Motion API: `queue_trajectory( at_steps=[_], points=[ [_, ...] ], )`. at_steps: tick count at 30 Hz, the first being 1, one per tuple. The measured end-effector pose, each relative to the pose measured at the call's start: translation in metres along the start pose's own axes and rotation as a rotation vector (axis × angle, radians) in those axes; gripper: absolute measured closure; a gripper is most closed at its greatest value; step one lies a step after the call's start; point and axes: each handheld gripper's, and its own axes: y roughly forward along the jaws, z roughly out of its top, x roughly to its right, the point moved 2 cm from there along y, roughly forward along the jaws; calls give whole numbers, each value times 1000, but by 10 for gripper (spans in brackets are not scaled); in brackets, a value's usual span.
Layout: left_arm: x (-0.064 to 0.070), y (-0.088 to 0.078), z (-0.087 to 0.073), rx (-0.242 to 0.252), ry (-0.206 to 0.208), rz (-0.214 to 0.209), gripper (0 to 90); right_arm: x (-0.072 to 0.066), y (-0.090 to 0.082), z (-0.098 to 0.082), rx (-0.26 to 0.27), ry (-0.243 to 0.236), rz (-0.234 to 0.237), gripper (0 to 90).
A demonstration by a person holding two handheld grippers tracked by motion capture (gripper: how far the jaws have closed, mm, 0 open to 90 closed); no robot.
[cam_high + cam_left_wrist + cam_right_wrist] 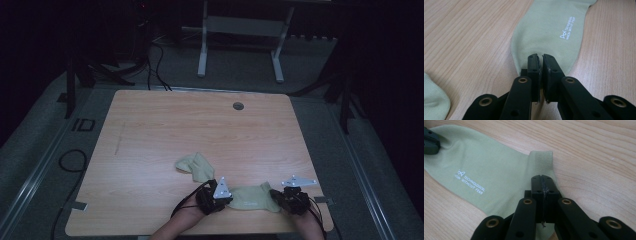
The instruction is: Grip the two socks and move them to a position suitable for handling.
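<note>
sock (251, 198) flat between claws, left claw (540, 58) (toe end), right claw (543, 180) pinching cuff

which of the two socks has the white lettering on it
The flat pale green sock at the table's near edge, stretched between the left gripper and right gripper. The crumpled sock lies farther in, untouched, no print visible.

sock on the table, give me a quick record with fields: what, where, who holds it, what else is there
thing: pale green sock with white lettering
place: flat on the wooden table, near its front edge
left gripper: shut on one end of the sock
right gripper: shut on the other end, by the ribbed cuff
state: sock spread between the two grippers, lying on the wood
other: second sock, crumpled, just behind and left, apart from both grippers
</note>
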Motion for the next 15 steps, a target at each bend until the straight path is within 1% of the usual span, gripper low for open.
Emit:
queue_trajectory(
  at_steps=[2,5,7,10,11,13,15],
  points=[
    [-2,0,0,1,-12,-6,839,0,0,-1,8,2,-6,892],
    [-2,1,1,-1,-10,-2,837,-2,-1,-3,10,0,-17,892],
    [-2,1,2,-4,-7,1,833,-1,-2,-3,8,1,-14,892],
    [-2,1,2,-1,-14,2,830,0,-2,-3,3,15,-5,890],
    [-2,1,2,-2,-12,5,830,0,-2,-2,-1,11,-4,879],
    [-1,1,2,0,-18,2,803,-1,-2,-1,-5,15,2,862],
    [-1,1,3,-2,-19,-1,726,-1,-2,-1,-6,13,4,846]
  ],
)
